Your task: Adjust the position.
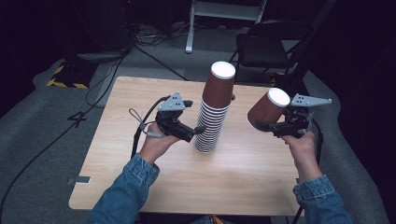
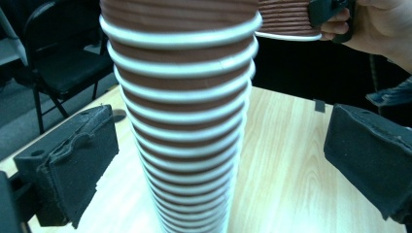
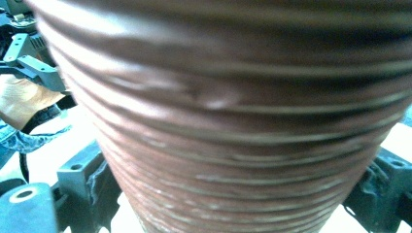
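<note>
The right gripper (image 1: 275, 125) clamps a single brown cup (image 1: 267, 110), held tilted above the table (image 1: 140, 186). The left gripper (image 1: 200, 130) straddles the cup stack (image 1: 215, 109) mid-table, jaws spread.

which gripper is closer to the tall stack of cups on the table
Left. The left gripper has its open jaws around the stack of cups; the right gripper holds a single cup off to the side.

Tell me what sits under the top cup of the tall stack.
Under the top cup sit many nested brown cups, only their white rims showing, down to the wooden table. Their bodies are covered, so the count is unclear.
</note>
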`<state>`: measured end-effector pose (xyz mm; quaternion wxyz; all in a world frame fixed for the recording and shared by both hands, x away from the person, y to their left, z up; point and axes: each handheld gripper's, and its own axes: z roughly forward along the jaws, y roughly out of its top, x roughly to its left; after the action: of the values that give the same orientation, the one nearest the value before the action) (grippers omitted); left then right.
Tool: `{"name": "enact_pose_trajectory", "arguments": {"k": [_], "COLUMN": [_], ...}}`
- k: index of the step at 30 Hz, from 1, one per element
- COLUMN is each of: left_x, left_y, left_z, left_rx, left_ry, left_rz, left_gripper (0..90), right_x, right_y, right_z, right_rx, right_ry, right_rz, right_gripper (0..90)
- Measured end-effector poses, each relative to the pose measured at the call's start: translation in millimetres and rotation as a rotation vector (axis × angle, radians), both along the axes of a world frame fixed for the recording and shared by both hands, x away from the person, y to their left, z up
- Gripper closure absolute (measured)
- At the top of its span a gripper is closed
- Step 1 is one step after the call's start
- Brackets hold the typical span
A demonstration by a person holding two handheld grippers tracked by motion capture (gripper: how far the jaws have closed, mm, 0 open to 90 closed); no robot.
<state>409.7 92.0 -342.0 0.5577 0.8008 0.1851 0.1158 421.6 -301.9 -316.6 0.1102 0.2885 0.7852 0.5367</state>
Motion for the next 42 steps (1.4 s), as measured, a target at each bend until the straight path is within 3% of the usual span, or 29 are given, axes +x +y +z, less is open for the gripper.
{"name": "enact_pose_trajectory", "arguments": {"k": [4,10,14,26,42], "left_x": [-11.2,-22.4,-25.8,-31.9,-39.9], "left_y": [-0.2,-8.5,-15.4,-36.3,-66.3], "left_z": [-12.3,-32.6,-41.2,-37.2,-29.1], "left_rx": [0.007,0.008,0.0,0.006,0.051], "left_ry": [0.009,0.045,0.069,0.081,0.096], "left_rz": [-0.013,-0.047,-0.069,-0.13,-0.213], "left_gripper": [0.0,0.0,0.0,0.0,0.0], "right_x": [-7.8,-16.4,-23.3,-43.5,-61.2], "right_y": [3.4,6.4,10.6,40.1,75.4], "right_z": [-7.6,-24.9,-37.2,-77.1,-102.7], "right_rx": [0.003,0.015,-0.003,-0.068,-0.121], "right_ry": [-0.012,0.013,0.024,0.071,0.1], "right_rz": [0.007,0.017,0.023,0.117,0.229], "right_gripper": [10.3,10.3,10.4,10.5,10.6]}}
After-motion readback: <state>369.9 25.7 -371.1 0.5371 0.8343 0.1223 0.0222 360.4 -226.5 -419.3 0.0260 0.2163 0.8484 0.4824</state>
